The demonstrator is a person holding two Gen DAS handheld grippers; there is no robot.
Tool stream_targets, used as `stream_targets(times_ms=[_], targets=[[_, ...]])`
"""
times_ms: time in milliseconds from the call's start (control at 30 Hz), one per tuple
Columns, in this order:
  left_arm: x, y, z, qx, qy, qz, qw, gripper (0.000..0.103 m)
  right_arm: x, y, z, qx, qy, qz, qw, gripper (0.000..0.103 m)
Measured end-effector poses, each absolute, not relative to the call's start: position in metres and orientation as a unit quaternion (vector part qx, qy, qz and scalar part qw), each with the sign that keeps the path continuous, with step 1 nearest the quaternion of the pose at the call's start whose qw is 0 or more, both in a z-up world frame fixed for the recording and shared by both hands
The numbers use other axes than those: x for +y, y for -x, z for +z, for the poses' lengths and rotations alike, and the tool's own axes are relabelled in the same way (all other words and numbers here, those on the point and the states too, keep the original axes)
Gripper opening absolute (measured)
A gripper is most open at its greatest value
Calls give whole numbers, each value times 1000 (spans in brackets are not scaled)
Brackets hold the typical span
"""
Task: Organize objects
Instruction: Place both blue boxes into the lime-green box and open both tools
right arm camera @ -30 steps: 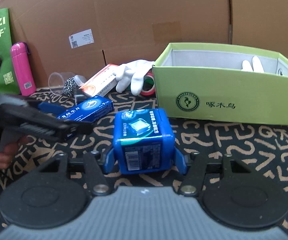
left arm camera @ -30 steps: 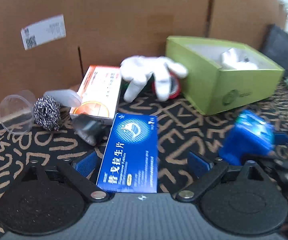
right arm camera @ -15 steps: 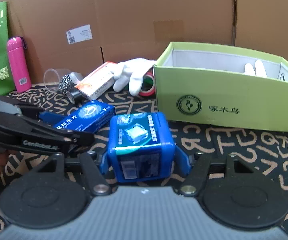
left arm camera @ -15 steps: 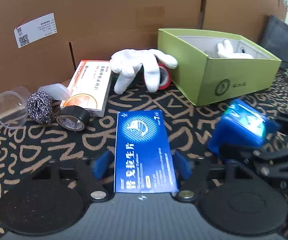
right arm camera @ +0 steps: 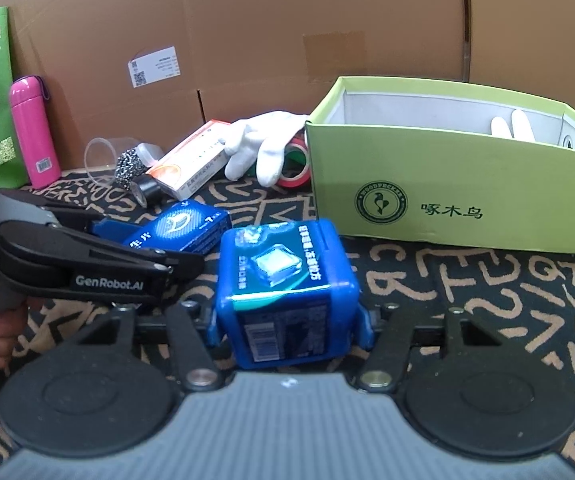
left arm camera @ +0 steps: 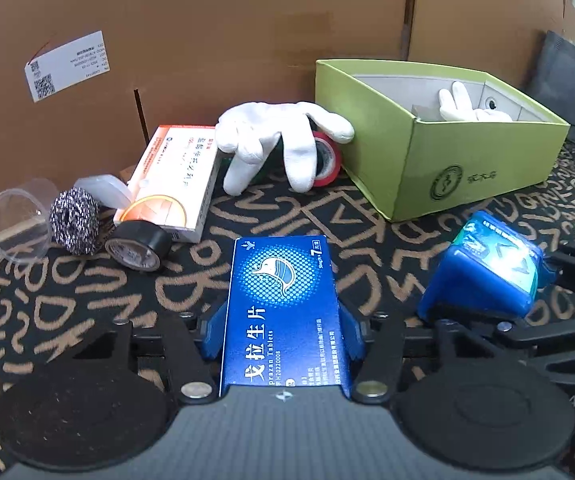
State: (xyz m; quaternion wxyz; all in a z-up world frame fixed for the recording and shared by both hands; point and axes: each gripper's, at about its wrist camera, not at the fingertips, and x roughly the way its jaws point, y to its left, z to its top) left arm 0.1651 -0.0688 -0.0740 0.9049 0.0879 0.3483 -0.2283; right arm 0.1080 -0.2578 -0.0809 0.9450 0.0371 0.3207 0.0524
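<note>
Blue tablet box [left arm camera: 283,312] sits at the lower centre of the left view, and the left gripper [left arm camera: 283,330] has just been closing, so its pads now press both long sides. Lower centre of the right view, the right gripper [right arm camera: 289,326] clamps the blue cube container [right arm camera: 287,292]. Both seem ready to go to the green box [right arm camera: 447,184] at the upper right.
</note>
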Motion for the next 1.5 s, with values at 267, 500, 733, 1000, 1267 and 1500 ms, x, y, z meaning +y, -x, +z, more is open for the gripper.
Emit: stream_targets(times_ms=[267, 500, 733, 1000, 1267, 1500], targets=[[-78, -132, -15, 298, -64, -286, 908, 59, -286, -77, -45, 284, -71, 68, 954, 59], [-127, -151, 46, 232, -48, -314, 920, 59, -326, -78, 15, 203, -20, 13, 979, 59], [-197, -210, 41, 243, -58, -284, 926, 59, -379, -132, 23, 189, 0, -77, 979, 59], [-229, -249, 6, 288, -67, -255, 921, 59, -409, -190, -23, 260, -43, -67, 962, 59], [-233, -246, -4, 272, -55, -266, 923, 93, -403, -218, -47, 305, -31, -39, 951, 74], [-212, -217, 4, 237, -64, -255, 935, 93, -401, -182, -37, 255, -13, -66, 965, 97]])
